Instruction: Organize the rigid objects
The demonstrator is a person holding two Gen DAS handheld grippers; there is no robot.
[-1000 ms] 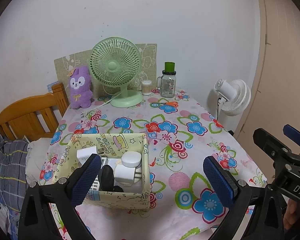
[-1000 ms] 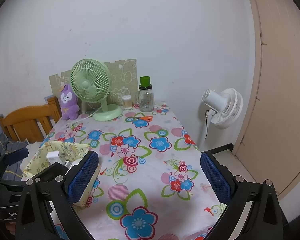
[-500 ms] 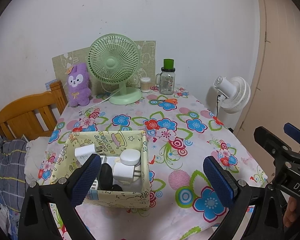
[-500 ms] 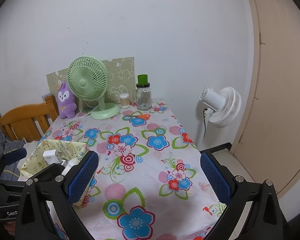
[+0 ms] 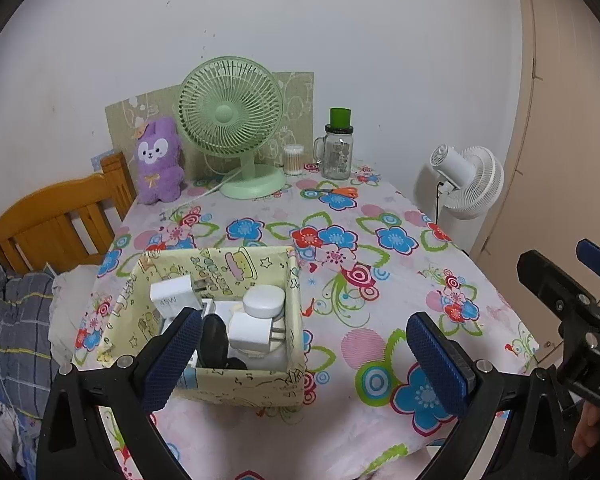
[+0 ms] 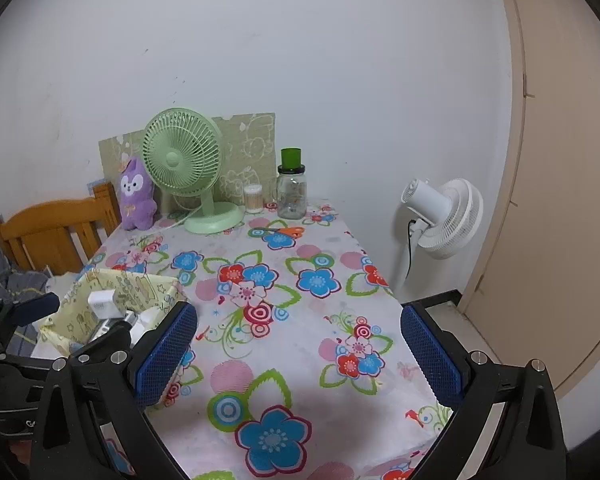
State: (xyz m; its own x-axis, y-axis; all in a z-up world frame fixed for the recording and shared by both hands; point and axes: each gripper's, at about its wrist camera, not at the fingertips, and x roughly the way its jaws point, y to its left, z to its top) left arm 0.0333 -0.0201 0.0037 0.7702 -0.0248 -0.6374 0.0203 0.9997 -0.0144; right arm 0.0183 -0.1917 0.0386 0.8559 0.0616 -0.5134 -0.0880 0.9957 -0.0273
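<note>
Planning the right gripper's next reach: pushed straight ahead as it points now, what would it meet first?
Probably nothing early: the open right gripper faces bare flowered tablecloth; far ahead stands the clear glass jar with green lid, though depth is unclear.

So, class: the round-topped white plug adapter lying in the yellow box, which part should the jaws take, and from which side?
Grip the white plug adapter across its blocky body's flat sides, coming from above with the left gripper, whose jaws are open. It lies on top of the pile with its prongs pointing right toward the wall of the yellow fabric box, and the walls seem to block a sideways approach.
</note>
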